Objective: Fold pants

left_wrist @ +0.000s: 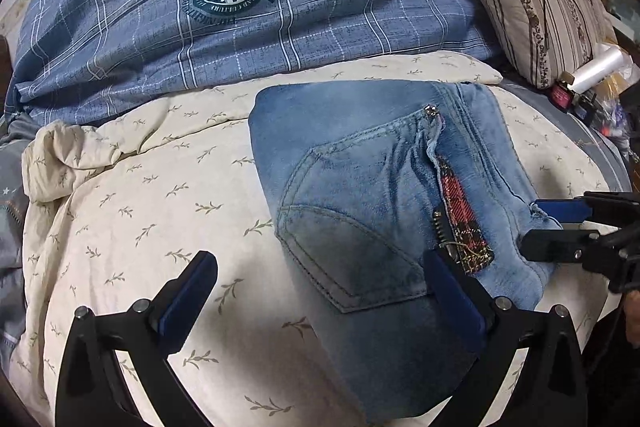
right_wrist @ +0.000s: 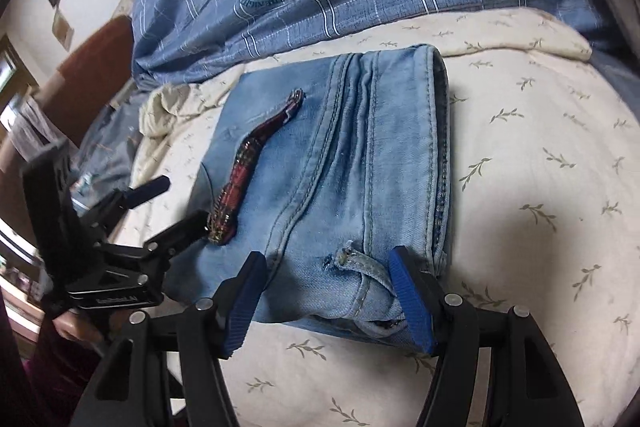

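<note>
Lying folded on the bedspread (right_wrist: 540, 131), jeans (right_wrist: 340, 163) near edge hidden by spread-apart right claw (right_wrist: 324, 303), left claw (left_wrist: 320, 303) gaping too

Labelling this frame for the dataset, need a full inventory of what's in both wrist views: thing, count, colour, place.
jeans: 1, light blue, folded into a compact block in the middle of the bed, with a red plaid zipper trim on top
cream quilt: 1, cream with a leaf print, under the jeans
plaid duvet: 1, blue check with a round crest, heaped behind the jeans
striped pillow: 1, beige with brown stripes, far right
plastic roll: 1, clear white, below the pillow among small clutter
left gripper: 1, black with blue pads, jaws open, one pad at the jeans' near edge
right gripper: 1, black with blue pads, jaws open astride the jeans' near corner
</note>
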`<action>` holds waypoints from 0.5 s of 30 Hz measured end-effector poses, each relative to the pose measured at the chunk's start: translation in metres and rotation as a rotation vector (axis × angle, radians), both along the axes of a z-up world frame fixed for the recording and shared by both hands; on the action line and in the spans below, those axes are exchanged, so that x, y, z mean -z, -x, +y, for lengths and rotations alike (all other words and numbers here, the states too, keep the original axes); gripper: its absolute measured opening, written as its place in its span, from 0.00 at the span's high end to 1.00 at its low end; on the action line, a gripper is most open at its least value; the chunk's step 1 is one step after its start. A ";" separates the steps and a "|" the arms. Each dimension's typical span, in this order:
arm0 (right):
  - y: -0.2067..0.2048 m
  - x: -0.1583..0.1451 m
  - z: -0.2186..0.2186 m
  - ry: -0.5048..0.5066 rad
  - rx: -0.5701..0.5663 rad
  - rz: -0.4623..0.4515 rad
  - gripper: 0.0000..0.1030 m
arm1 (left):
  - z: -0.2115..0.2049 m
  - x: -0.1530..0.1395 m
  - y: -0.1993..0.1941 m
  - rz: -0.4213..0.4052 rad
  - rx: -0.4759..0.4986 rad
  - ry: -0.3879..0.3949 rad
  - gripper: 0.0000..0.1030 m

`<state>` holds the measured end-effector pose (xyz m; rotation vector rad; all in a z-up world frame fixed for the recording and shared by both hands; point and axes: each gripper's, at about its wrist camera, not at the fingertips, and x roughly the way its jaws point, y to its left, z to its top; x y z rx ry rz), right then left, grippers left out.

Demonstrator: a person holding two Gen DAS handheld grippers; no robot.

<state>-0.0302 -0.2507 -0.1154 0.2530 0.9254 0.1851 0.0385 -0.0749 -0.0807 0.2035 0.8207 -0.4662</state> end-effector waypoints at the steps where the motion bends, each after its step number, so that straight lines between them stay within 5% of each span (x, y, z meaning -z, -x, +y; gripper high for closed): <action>1: 0.001 0.000 0.000 0.007 0.005 -0.003 0.34 | 0.000 0.001 0.000 0.004 -0.005 0.004 0.00; 8: 0.007 -0.013 -0.018 -0.114 0.058 -0.043 0.35 | 0.014 0.000 -0.008 0.083 -0.024 0.095 0.00; 15: 0.015 -0.023 -0.066 -0.272 0.196 -0.086 0.35 | 0.036 -0.019 -0.016 0.070 -0.042 0.231 0.00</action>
